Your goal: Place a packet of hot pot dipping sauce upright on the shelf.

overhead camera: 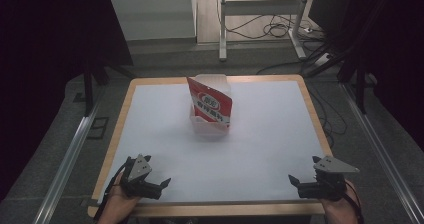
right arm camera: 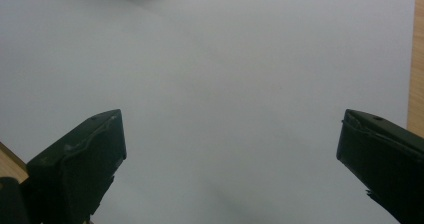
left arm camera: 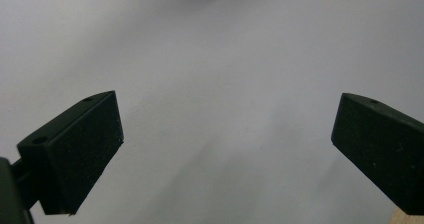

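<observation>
Matte white tabletop (overhead camera: pixel 260 149); glossy red pouch (overhead camera: pixel 210 104) upright.

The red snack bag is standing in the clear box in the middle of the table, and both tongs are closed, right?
Not quite. The snack bag does stand in the clear box, but both tongs, left and right, are open, as each gripper view shows.

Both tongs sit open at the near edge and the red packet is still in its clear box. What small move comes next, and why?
Probably bring the right tongs forward toward the red packet, which leans in the clear box at the table's far middle. Both tongs, left too, are open, empty, and well short of it.
</observation>
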{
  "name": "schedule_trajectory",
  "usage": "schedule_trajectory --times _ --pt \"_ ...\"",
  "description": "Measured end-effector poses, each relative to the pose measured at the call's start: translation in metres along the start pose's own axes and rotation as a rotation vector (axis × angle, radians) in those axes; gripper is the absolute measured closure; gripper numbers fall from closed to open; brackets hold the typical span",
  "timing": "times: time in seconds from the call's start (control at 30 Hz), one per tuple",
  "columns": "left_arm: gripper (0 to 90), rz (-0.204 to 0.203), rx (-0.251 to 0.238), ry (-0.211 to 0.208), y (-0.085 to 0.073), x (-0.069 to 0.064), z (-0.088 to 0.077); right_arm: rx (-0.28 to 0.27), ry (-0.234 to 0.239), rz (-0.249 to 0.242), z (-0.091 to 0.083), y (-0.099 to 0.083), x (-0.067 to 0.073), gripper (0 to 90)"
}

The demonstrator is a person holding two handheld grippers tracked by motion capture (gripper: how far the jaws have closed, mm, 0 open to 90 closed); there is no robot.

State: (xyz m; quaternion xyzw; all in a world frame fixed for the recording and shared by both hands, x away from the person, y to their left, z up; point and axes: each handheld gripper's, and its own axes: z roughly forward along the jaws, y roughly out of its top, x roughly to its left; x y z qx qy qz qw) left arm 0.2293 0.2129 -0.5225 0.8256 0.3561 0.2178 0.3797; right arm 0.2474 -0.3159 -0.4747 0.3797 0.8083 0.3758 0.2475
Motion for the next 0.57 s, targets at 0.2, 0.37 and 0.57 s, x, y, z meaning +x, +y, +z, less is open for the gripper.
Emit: schedule_trajectory --times 0.2,0.37,0.57 --pt "0.2 0.004 0.001 -0.002 0.0 0.0 0.0 0.011 -0.012 0.01 0.0 -0.008 -0.003 0.0" --pt "0.3 0.011 0.007 0.0 0.0 -0.001 0.001 0.023 -0.01 0.042 0.002 -0.016 -0.01 0.0" --pt "0.3 0.008 0.007 0.001 0.001 -0.001 0.001 0.029 0.004 0.07 0.003 -0.017 -0.012 0.0"
